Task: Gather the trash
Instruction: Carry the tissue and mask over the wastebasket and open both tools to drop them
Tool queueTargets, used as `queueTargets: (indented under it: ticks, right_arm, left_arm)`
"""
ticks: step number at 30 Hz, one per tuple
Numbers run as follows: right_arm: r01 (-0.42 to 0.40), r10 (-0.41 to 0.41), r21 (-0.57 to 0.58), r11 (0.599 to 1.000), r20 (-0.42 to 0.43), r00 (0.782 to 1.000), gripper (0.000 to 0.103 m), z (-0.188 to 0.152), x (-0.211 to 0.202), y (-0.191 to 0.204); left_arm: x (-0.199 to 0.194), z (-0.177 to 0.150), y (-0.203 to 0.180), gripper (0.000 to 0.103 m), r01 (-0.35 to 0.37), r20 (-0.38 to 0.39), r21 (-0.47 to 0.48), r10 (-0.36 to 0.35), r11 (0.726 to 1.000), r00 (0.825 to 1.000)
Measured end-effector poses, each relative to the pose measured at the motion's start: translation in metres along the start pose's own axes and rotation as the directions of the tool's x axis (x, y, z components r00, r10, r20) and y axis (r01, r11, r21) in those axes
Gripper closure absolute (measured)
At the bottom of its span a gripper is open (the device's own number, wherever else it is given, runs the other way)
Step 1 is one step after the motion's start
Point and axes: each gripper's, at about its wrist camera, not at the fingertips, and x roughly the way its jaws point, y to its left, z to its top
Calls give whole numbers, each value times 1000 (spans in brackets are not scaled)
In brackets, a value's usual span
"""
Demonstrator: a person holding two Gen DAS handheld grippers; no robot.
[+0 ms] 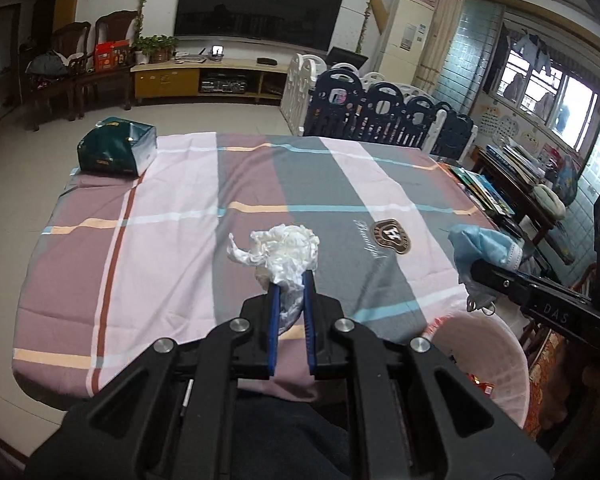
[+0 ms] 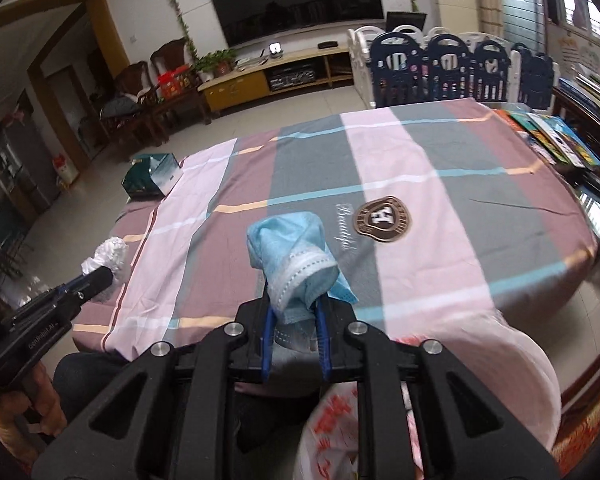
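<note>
My left gripper is shut on a crumpled white tissue wad and holds it above the checked tablecloth. In the right wrist view that same left gripper and its white wad hang at the left. My right gripper is shut on a light blue face mask, which drapes over its fingertips. Seen from the left wrist, the right gripper and the mask hover just above a pink waste bin. The bin has a red-printed bag in it.
A dark green tissue box sits at the table's far left corner. Books lie along the right side. A blue and white playpen fence stands behind the table. A person's hand grips the left tool's handle.
</note>
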Motion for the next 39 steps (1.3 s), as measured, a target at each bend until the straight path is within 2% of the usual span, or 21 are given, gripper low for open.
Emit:
queueTargets:
  ticks: [6, 10, 11, 13, 16, 19, 20, 22, 25, 26, 27, 29, 31, 33, 36, 39]
  right_arm:
    - [49, -52, 72, 996, 45, 998, 84, -16, -55, -39]
    - [109, -116, 109, 988, 61, 991, 84, -30, -83, -68]
    - [127, -135, 125, 984, 55, 989, 84, -34, -88, -77]
    - [146, -155, 161, 976, 44, 987, 84, -43, -97, -93]
    - [161, -173, 190, 968, 48, 984, 84, -61, -112, -111]
    - [169, -179, 216, 962, 31, 983, 84, -77, -115, -126]
    - [169, -178, 225, 960, 21, 984, 84, -80, -115, -130]
    - [164, -171, 243, 956, 9, 985, 84, -87, -115, -136]
    - [150, -151, 255, 955, -13, 988, 82, -92, -112, -140]
    - [148, -147, 261, 954, -25, 989, 81, -94, -111, -141]
    - [147, -144, 268, 952, -34, 989, 77, -95, -110, -141]
    - [132, -124, 284, 950, -47, 991, 72, -97, -108, -140]
    - [120, -110, 287, 950, -53, 993, 61, -97, -107, -137]
    - [136, -125, 285, 949, -58, 990, 54, -94, -110, -130]
    - [129, -122, 272, 954, -42, 992, 38, -84, -122, -116]
    - [177, -182, 232, 957, -1, 983, 26, -73, -138, -95]
  left_arm:
    - [-6, -24, -68, 92, 135, -66, 104, -129, 985, 989]
    - [-3, -42, -112, 92, 259, -144, 181, -235, 949, 961]
    - [-3, -45, -120, 92, 300, -162, 185, -273, 936, 948]
    - [1, -47, -133, 92, 405, -207, 171, -369, 898, 906]
    - [15, -51, -148, 92, 470, -273, 165, -418, 867, 866]
    - [30, -62, -167, 91, 547, -346, 122, -481, 828, 805]
    - [35, -65, -171, 91, 553, -362, 110, -485, 826, 796]
    - [46, -72, -180, 90, 547, -399, 103, -469, 831, 788]
    - [56, -78, -184, 80, 509, -436, 117, -416, 853, 798]
    - [58, -79, -183, 67, 497, -441, 120, -403, 859, 802]
    - [57, -79, -181, 50, 482, -435, 122, -390, 868, 812]
    - [52, -76, -176, 38, 451, -407, 126, -368, 884, 836]
    - [46, -70, -166, 32, 421, -385, 118, -350, 899, 854]
    - [38, -62, -158, 26, 360, -365, 115, -298, 926, 882]
    - [18, -49, -146, 17, 267, -319, 103, -223, 958, 921]
    - [-10, -37, -136, 11, 167, -269, 78, -141, 983, 953]
